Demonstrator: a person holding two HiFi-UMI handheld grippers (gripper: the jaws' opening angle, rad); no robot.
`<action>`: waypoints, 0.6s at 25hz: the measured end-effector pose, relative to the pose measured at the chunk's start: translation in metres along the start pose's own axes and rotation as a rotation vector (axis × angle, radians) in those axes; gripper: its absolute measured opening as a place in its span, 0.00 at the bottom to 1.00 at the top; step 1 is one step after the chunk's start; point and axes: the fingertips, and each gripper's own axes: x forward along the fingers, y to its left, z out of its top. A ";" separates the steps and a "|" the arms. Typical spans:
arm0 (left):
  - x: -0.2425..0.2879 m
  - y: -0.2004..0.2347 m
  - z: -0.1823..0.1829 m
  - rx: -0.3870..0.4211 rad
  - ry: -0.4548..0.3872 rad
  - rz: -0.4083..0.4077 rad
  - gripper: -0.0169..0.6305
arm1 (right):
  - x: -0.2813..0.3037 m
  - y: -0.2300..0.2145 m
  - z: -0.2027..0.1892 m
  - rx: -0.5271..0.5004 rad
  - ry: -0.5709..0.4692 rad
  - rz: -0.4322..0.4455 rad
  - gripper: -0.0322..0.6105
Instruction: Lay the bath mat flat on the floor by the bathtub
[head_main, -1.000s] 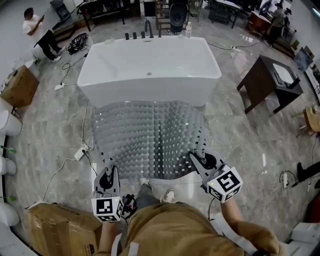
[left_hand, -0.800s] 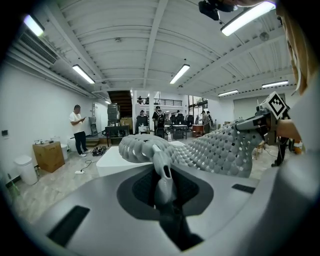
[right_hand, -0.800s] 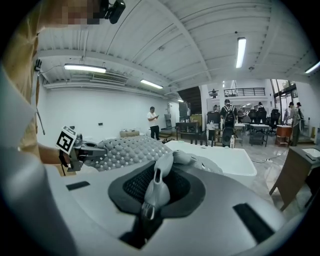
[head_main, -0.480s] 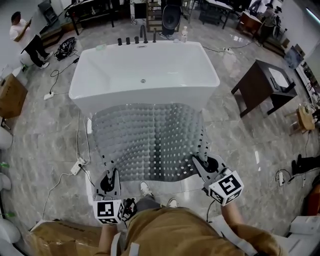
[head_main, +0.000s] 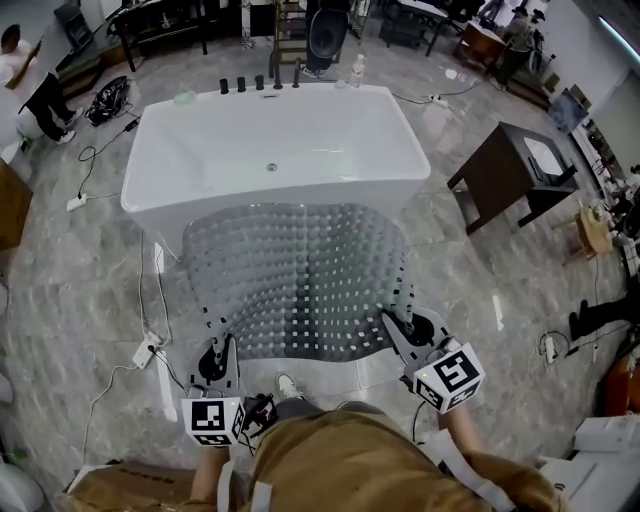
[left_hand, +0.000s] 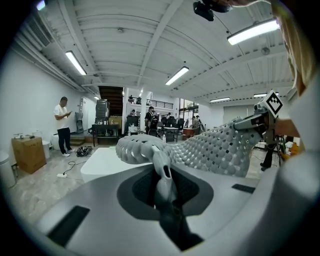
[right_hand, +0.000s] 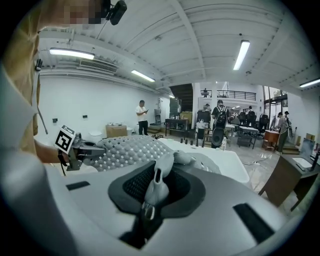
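A grey, bumpy, perforated bath mat (head_main: 295, 275) hangs spread in the air in front of the white bathtub (head_main: 270, 150), its far edge against the tub's near wall. My left gripper (head_main: 213, 345) is shut on the mat's near left corner and my right gripper (head_main: 398, 318) on its near right corner. In the left gripper view the jaws (left_hand: 161, 165) pinch the mat (left_hand: 215, 150), which stretches across to the right gripper (left_hand: 255, 122). The right gripper view shows its jaws (right_hand: 162, 167) closed on the mat (right_hand: 125, 150).
Black faucet fittings (head_main: 260, 82) stand on the tub's far rim. A dark wooden side table (head_main: 505, 170) sits right of the tub. Cables and a power strip (head_main: 140, 355) lie on the floor at left. A cardboard box (head_main: 120, 485) is near my left side. A person (head_main: 25, 70) stands far left.
Both grippers have carried the mat forward toward the tub as the person stepped closer. The grips on the two corners are unchanged.
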 end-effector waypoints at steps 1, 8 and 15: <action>0.005 0.002 0.001 -0.001 0.001 -0.008 0.09 | 0.002 -0.002 0.003 0.000 0.003 -0.008 0.11; 0.035 0.003 0.012 0.010 0.000 -0.038 0.09 | 0.010 -0.023 0.009 0.010 0.007 -0.043 0.11; 0.070 -0.015 0.028 0.041 0.019 0.035 0.09 | 0.027 -0.077 0.010 0.013 -0.003 0.010 0.11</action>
